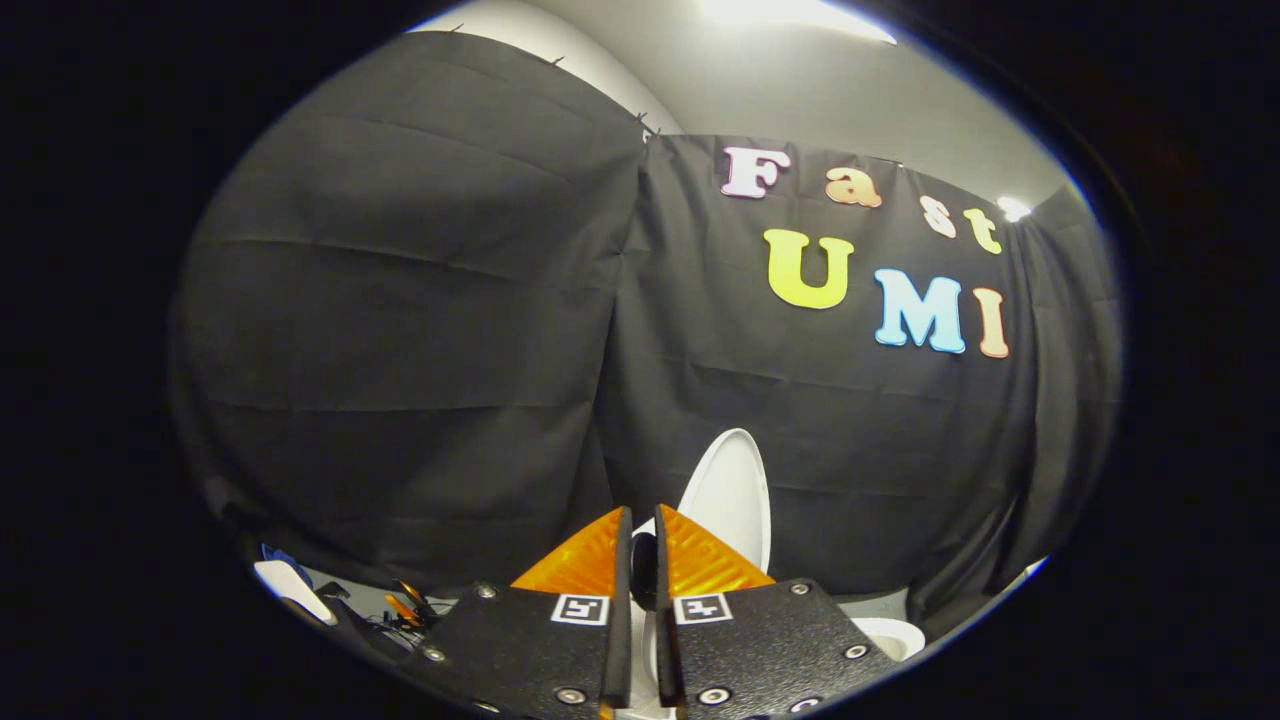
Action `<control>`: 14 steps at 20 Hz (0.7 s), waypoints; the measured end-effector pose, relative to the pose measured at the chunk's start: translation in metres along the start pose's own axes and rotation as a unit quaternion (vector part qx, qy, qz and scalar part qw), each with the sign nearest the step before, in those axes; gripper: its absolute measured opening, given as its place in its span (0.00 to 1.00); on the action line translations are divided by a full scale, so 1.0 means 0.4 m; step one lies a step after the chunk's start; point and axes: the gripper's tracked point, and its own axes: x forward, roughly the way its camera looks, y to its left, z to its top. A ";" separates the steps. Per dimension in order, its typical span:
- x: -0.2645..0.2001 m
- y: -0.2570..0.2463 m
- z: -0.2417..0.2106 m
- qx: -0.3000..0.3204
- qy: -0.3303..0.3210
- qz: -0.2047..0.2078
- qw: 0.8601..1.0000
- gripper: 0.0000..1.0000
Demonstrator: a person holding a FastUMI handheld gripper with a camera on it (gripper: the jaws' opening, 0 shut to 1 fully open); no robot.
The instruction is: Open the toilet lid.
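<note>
Two fingers (640, 520) run up from the bottom centre of the gripper view, brought almost together so that only a thin dark slit parts them. Nothing appears to be held between them; a small dark rounded shape sits low in the slit, and it cannot be told what it is. The gripper (641, 512) points slightly upward toward the booth wall rather than down at the fixture.

Just beyond the fingertips, a little right of centre in the lower half of the frame, the toilet lid (735, 495) stands raised, its pale oval underside facing the camera and its top edge leaning toward the black cloth wall (420, 300) behind it. Standing up like that, it looks already open, so the task seems close to done or done; the fingers, apart from the lid and nearly closed, fit a tool that has let go, though that is a judgement only.

At the lower right, beside the gripper body, a curved white piece of the toilet bowl (890, 635) shows, which places the gripper above and slightly in front of the bowl. At the lower left, on the floor, lies a small clutter (400, 605) of cables and bits, with a pale object (290, 585) near it, too small to identify. A ceiling light (790, 12) glares at the top.
</note>
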 end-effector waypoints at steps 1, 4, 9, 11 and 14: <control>-0.008 -0.007 0.000 0.006 -0.005 0.001 1.000 0.25; -0.061 -0.063 0.062 -0.002 -0.029 -0.018 0.999 0.73; -0.164 -0.163 0.124 0.007 -0.055 -0.045 0.997 0.95; -0.207 -0.232 0.137 0.016 -0.058 -0.069 0.996 0.95; -0.277 -0.321 0.152 0.026 -0.063 -0.106 0.992 0.95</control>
